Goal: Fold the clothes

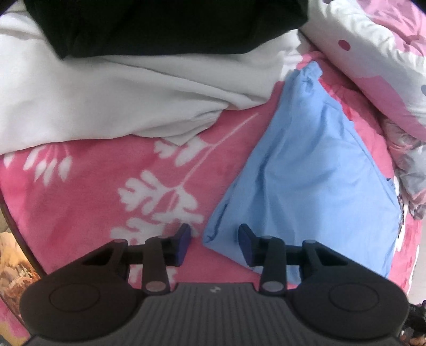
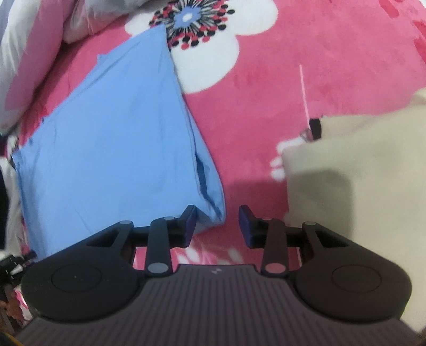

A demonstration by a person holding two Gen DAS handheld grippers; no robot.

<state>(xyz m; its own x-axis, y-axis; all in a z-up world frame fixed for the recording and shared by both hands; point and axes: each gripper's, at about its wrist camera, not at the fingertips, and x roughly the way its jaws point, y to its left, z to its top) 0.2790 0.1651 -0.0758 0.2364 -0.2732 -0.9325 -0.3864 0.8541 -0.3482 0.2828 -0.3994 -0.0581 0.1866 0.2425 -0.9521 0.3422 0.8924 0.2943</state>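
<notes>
A light blue folded garment (image 1: 306,181) lies flat on the pink flowered blanket (image 1: 80,191). In the left wrist view its near left corner sits in the gap of my left gripper (image 1: 215,241), whose pads stand apart and do not press it. The right wrist view shows the same blue garment (image 2: 114,149), its near right corner reaching into the gap of my right gripper (image 2: 218,225). That gripper is open too, with one pad beside the corner and the other over the bare blanket (image 2: 293,79).
A crumpled white garment (image 1: 106,106) with a black one (image 1: 159,24) on top lies beyond the left gripper. A pink and white quilt (image 1: 386,66) is bunched at the far right. A cream cloth (image 2: 359,173) with a small dark tag (image 2: 315,129) lies right of the right gripper.
</notes>
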